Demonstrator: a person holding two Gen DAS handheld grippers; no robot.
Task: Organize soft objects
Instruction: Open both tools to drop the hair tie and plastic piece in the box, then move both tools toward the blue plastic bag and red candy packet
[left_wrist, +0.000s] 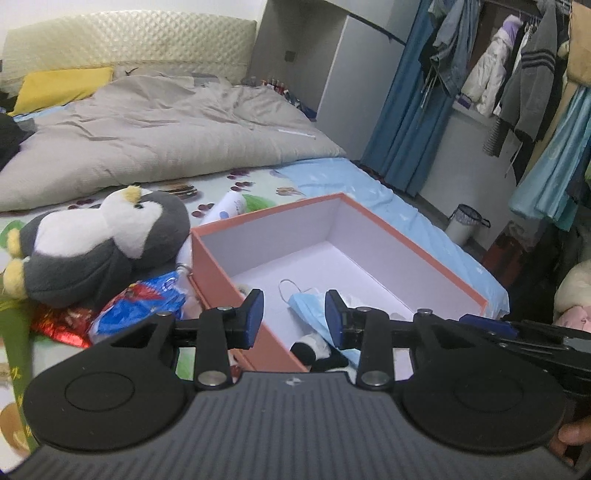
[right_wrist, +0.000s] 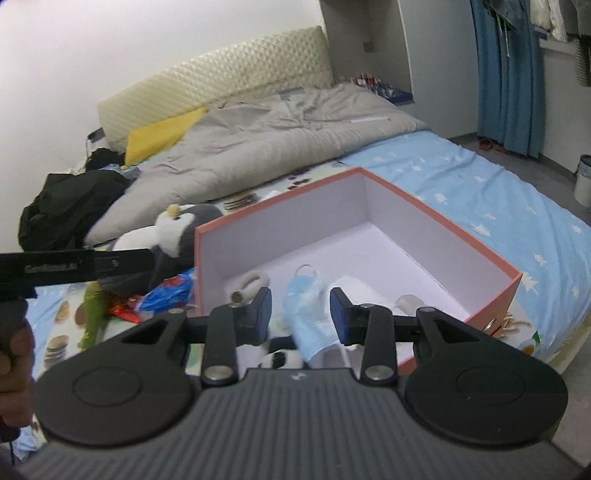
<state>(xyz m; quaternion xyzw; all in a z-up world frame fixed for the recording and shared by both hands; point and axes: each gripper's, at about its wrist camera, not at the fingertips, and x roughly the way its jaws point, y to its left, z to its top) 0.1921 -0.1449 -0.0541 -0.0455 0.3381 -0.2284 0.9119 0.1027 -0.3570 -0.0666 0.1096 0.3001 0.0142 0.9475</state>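
- Face mask (left_wrist: 308, 314), pale blue, lies crumpled on the white floor of the pink box (left_wrist: 424, 251), toward the box's near end; the right wrist view shows it (right_wrist: 306, 310) there too, ear loop curled at its far end.
- Left of the box, on the bed sheet, a grey-and-white penguin plush (left_wrist: 107, 243) lies on its side, its head closest to the box's left wall.
- Between the penguin and the box's near-left corner sits a blue crinkly wrapper (left_wrist: 147, 306), with a red foil scrap just left of it.
- Left gripper (left_wrist: 294, 317) hangs above the box's near end, tilted downward; its jaws stand apart with nothing pressed between them, the mask below in the gap.
- Inside the box, a small black-and-white soft item (right_wrist: 280, 356) lies beside the mask's near end.
- Right gripper (right_wrist: 300, 315) hangs above the box's near wall, angled down, jaws parted and empty.
- A folded white piece (right_wrist: 354, 288) lies in the box right of the mask.
- The gripping fingers of the person's left hand (right_wrist: 14, 362) show at the far left edge of the right wrist view.
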